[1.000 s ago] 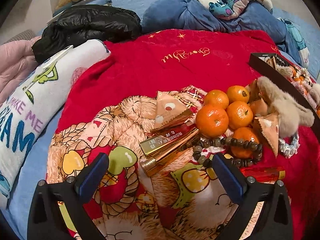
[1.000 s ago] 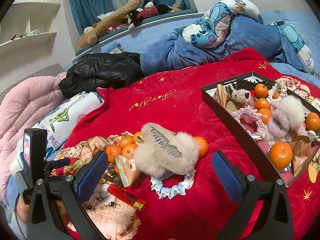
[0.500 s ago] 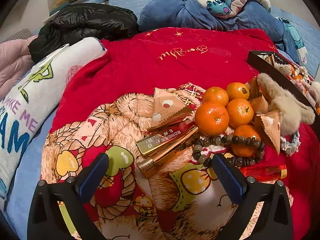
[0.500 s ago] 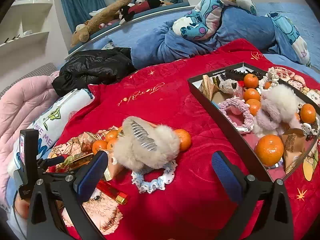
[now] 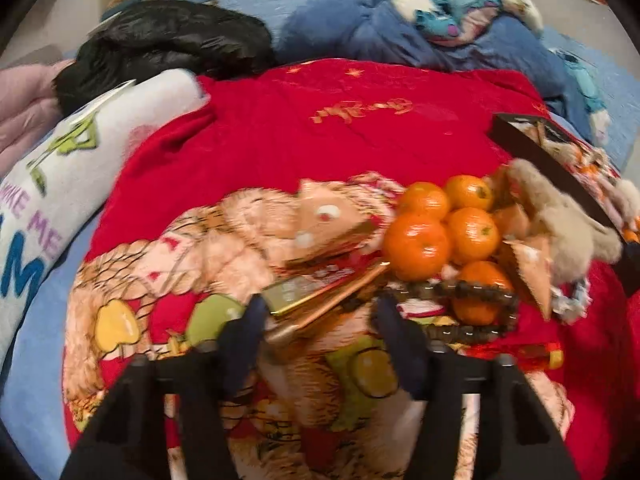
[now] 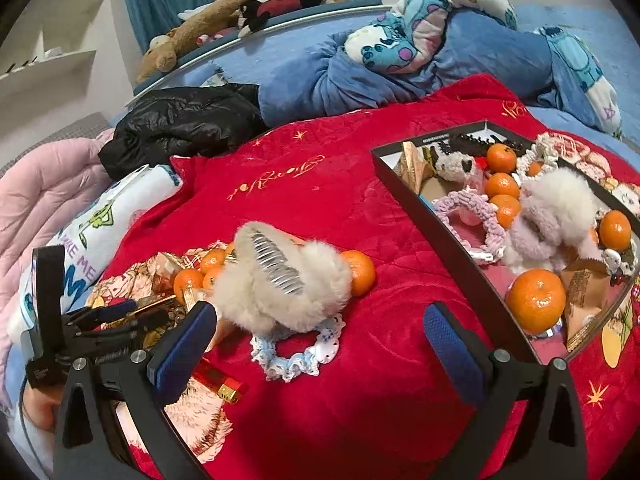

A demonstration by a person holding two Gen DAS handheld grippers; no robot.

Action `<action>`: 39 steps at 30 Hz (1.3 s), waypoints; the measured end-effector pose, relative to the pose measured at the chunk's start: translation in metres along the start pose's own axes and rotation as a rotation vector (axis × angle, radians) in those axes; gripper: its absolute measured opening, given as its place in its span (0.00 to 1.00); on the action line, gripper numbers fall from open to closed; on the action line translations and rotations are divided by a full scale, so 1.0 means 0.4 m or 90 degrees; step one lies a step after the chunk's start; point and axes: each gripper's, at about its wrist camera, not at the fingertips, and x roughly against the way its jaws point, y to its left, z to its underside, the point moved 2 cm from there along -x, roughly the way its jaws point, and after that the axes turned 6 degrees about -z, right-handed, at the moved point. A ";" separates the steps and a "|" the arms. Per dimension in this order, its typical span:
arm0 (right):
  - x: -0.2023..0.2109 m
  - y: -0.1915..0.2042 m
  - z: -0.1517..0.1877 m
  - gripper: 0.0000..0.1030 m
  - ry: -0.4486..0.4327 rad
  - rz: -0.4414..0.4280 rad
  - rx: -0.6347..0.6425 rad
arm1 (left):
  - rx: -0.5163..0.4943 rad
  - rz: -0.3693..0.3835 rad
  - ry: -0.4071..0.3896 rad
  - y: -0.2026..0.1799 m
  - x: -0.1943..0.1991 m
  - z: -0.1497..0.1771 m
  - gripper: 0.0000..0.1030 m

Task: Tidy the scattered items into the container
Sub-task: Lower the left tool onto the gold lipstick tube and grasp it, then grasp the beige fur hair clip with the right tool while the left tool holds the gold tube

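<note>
In the left wrist view my left gripper (image 5: pixel 320 312) is closing its jaws around a gold box (image 5: pixel 296 292) and a gold tube (image 5: pixel 288 330) that lie between the blue pads on the red blanket. Beside them lie several tangerines (image 5: pixel 416 244), a dark bead bracelet (image 5: pixel 472 292) and a triangular packet (image 5: pixel 324 224). The picture is blurred, so firm pad contact does not show. My right gripper (image 6: pixel 320 344) stands open over bare blanket, near a fluffy hair claw (image 6: pixel 280 276) and a blue-white scrunchie (image 6: pixel 296 356). The black tray (image 6: pixel 440 232) at the right holds tangerines, scrunchies and packets.
A red lighter (image 6: pixel 220 380) lies by the right gripper's left finger. A black jacket (image 6: pixel 180 124), a blue duvet (image 6: pixel 460 56), a white printed pillow (image 5: pixel 48 184) and a pink quilt (image 6: pixel 44 188) ring the blanket. Plush toys (image 6: pixel 208 16) sit on the ledge behind.
The left gripper's jaws have drawn much closer together around the gold box and tube, and its view has blurred. The right gripper stays open and has barely shifted.
</note>
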 end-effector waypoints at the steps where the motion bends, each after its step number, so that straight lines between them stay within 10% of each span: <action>1: 0.000 0.002 0.000 1.00 0.000 -0.003 0.002 | 0.010 0.008 0.008 0.009 -0.005 0.003 0.42; 15: -0.015 -0.001 -0.001 1.00 0.004 -0.018 0.005 | 0.011 0.064 -0.006 -0.023 0.044 0.014 0.13; 39: -0.089 0.032 -0.013 1.00 0.033 -0.042 0.079 | 0.022 0.082 0.014 -0.051 0.000 0.009 0.13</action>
